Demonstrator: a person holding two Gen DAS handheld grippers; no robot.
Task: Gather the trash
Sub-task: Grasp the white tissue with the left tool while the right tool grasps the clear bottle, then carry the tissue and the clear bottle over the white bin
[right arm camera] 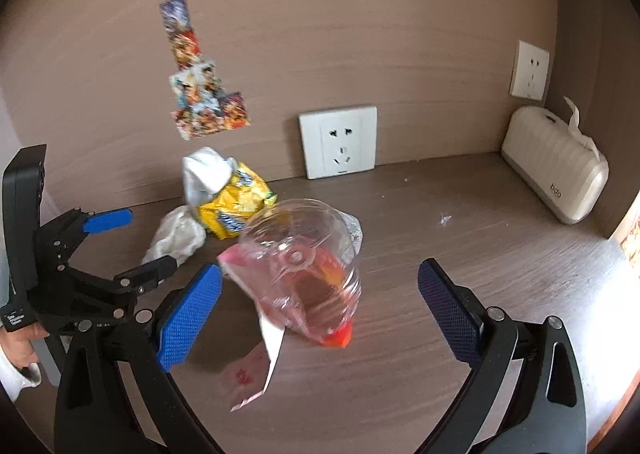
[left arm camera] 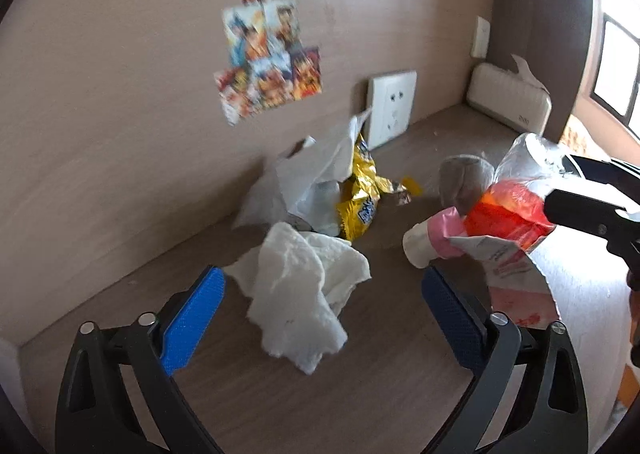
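A crumpled white tissue point(left arm camera: 298, 296) lies on the wooden desk between the open blue pads of my left gripper point(left arm camera: 320, 294); I cannot tell whether it touches them. Behind it sit a yellow snack bag point(left arm camera: 360, 197) and white wrappers point(left arm camera: 304, 181). A clear plastic bottle with an orange-red label point(right arm camera: 308, 274) lies between the open pads of my right gripper point(right arm camera: 320, 294), with a pink-and-white torn wrapper point(right arm camera: 248, 374) beside it. The bottle point(left arm camera: 504, 205) also shows in the left wrist view. The left gripper point(right arm camera: 128, 242) shows at the left of the right wrist view.
A brown wall stands close behind, with a white socket point(right arm camera: 340, 141) and stickers point(right arm camera: 204, 93). A beige tissue box point(right arm camera: 556, 165) sits in the back right corner below a second socket point(right arm camera: 530, 69). A window point(left arm camera: 616, 65) is at the far right.
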